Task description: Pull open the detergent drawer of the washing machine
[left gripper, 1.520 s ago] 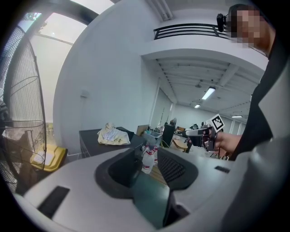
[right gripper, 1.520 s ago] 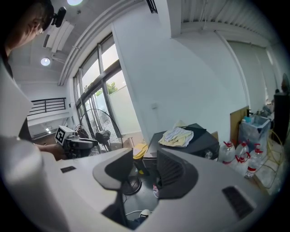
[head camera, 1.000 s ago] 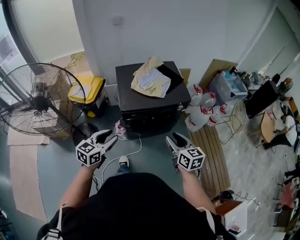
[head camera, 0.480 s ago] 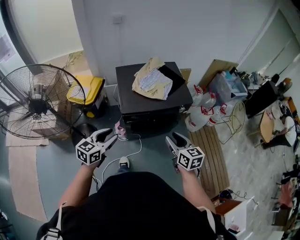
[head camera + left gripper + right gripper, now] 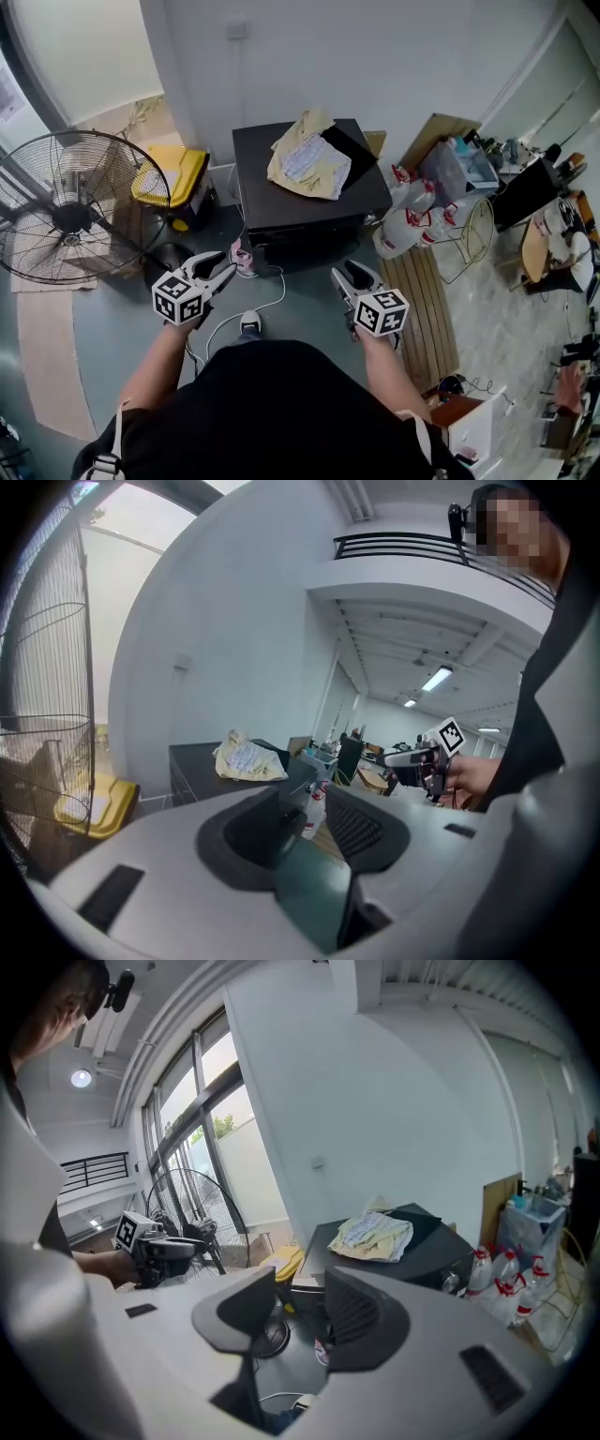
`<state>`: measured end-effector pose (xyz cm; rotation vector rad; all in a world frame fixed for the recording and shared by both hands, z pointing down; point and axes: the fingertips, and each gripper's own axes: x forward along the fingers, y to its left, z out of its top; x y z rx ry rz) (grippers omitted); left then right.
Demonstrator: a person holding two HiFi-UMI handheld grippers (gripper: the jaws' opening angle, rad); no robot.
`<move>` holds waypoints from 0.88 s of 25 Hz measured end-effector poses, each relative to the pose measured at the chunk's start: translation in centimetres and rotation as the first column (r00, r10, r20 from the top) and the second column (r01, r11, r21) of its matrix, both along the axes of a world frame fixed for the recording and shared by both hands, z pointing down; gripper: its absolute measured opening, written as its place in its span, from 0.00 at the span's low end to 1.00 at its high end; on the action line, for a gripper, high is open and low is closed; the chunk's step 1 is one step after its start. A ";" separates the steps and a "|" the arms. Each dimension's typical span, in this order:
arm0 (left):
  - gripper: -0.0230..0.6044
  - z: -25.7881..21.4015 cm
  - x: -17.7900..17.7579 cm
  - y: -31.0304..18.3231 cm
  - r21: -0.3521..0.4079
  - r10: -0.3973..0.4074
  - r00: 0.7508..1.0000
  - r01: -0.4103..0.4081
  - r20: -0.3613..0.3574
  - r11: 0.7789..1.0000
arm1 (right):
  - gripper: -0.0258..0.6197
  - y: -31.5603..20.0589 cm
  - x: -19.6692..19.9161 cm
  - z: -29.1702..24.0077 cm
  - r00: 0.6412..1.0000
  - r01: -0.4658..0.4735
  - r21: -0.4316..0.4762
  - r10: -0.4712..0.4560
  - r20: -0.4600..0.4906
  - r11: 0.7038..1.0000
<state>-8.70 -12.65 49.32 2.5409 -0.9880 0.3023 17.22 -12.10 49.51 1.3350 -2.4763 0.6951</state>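
Slightly nearer than a second ago, my left gripper [image 5: 223,269] and right gripper [image 5: 353,275] hover before the black washing machine [image 5: 309,192], jaws apart, holding nothing. Its front faces me, with a yellow cloth [image 5: 307,157] on top; I cannot make out the drawer.

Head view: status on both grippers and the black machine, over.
Left gripper open, empty; right gripper open, empty, both short of black box-shaped washing machine. Drawer state unreadable. Crumpled yellow cloth on its top; white cable on floor between.
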 end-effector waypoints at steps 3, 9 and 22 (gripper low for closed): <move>0.30 0.4 -0.3 -0.8 -0.006 0.006 1.000 -0.006 0.001 1.000 | 0.30 -0.9 -0.5 0.4 1.000 -0.002 -0.005 0.002 -0.003 1.000; 0.30 1.6 -0.8 -2.7 -0.023 0.015 1.000 -0.015 0.002 1.000 | 0.30 -2.7 -1.3 1.8 1.000 -0.003 -0.024 0.002 -0.020 1.000; 0.30 4.8 -1.3 -5.8 -0.083 0.039 0.999 -0.038 0.004 0.996 | 0.30 -5.6 -2.1 5.7 0.998 -0.008 -0.103 0.001 -0.065 0.995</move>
